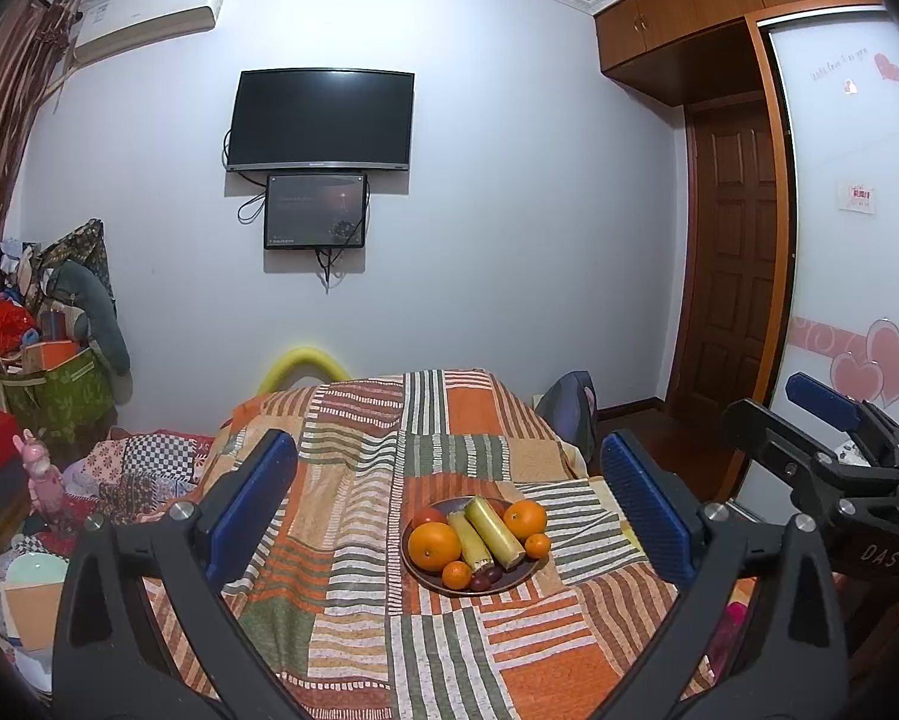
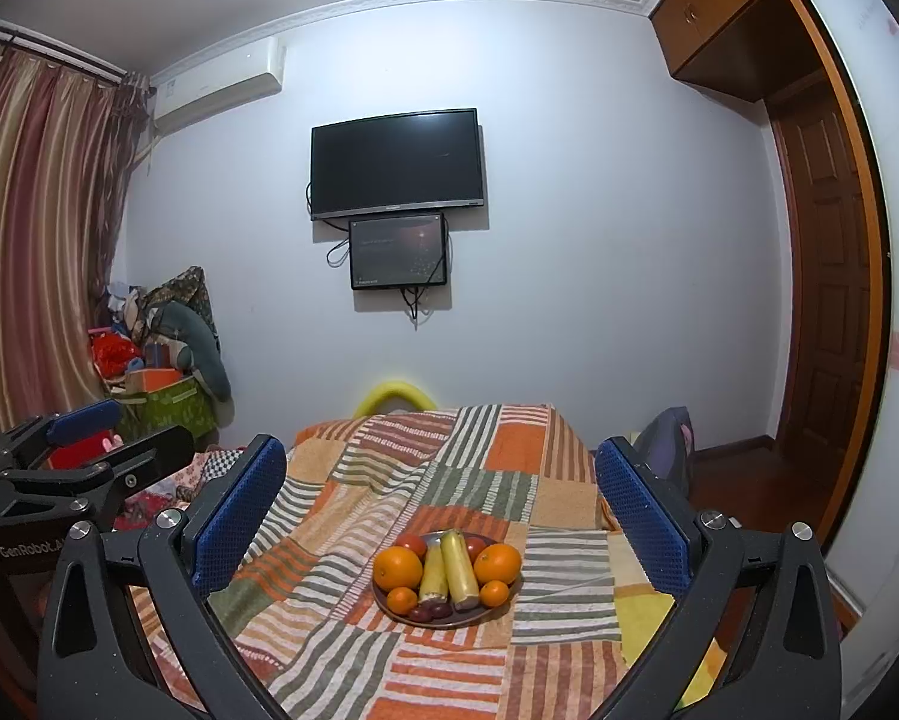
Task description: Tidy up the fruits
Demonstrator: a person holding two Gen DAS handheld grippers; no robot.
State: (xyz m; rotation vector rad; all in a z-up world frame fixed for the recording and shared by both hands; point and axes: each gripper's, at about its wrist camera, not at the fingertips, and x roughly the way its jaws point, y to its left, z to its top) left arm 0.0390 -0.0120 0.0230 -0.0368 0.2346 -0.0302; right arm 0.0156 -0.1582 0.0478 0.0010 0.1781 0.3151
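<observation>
While both tools hover above the near edge of the table (image 1: 353, 630), which is draped in an orange, green and white striped patchwork cloth (image 1: 449, 414), the left hand-held gripper (image 1: 449, 504) stands wide open with its blue-padded fingers (image 1: 251, 504) parted and nothing between them, and the right hand-held gripper (image 2: 440, 516) is spread just as wide and equally empty. Between the open fingers of each, a round dark metal plate (image 1: 512, 582) sits on the cloth toward the table's near right part, well apart from both grippers. On the plate lie two large oranges, one at the left (image 1: 434, 546) and one at the right rim (image 1: 525, 519), with two pale yellow-green sugarcane pieces (image 1: 497, 531) side by side between them, pointing away from the near edge. A small orange tangerine (image 1: 456, 575) rests at the plate's near rim just beside the left orange, another small tangerine (image 1: 537, 545) sits under the right orange, a few dark red dates (image 1: 485, 577) lie at the near ends of the cane, and a red tomato (image 1: 428, 516) shows behind the left orange. From the left wrist view, the right gripper's blue pad appears at the far right; a black wall-mounted television (image 1: 322, 120) hangs on the white wall beyond the table's far edge.
</observation>
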